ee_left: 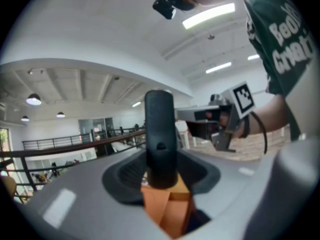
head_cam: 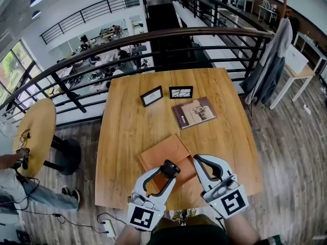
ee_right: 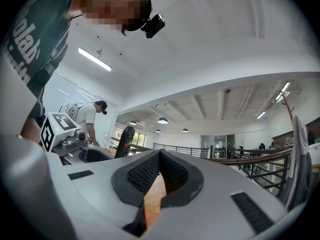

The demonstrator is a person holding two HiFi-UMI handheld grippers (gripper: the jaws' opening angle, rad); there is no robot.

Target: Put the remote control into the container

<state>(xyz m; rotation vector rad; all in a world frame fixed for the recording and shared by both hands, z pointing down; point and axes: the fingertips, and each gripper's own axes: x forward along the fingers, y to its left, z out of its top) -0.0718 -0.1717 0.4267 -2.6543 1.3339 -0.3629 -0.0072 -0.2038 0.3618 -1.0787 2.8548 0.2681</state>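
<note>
My left gripper (head_cam: 169, 172) is shut on a black remote control (head_cam: 170, 168), which it holds on end above the near part of a flat orange-brown leather container (head_cam: 164, 152). In the left gripper view the remote (ee_left: 160, 134) stands upright between the dark pads, with the orange container (ee_left: 167, 209) just beneath it. Just to the right of the container, my right gripper (head_cam: 197, 159) hovers over the table's front edge. It is shut, the tips touching and nothing between them (ee_right: 160, 155). From the right gripper view the remote (ee_right: 124, 141) is visible off to the left.
The square wooden table (head_cam: 127, 131) also carries two small dark picture frames (head_cam: 152, 96) (head_cam: 181, 92) and a brown booklet (head_cam: 194, 112) farther back. A curved railing (head_cam: 153, 36) runs behind it. A round table (head_cam: 36, 131) and a seated person (head_cam: 15, 188) are at left; a coat (head_cam: 271, 70) hangs at right.
</note>
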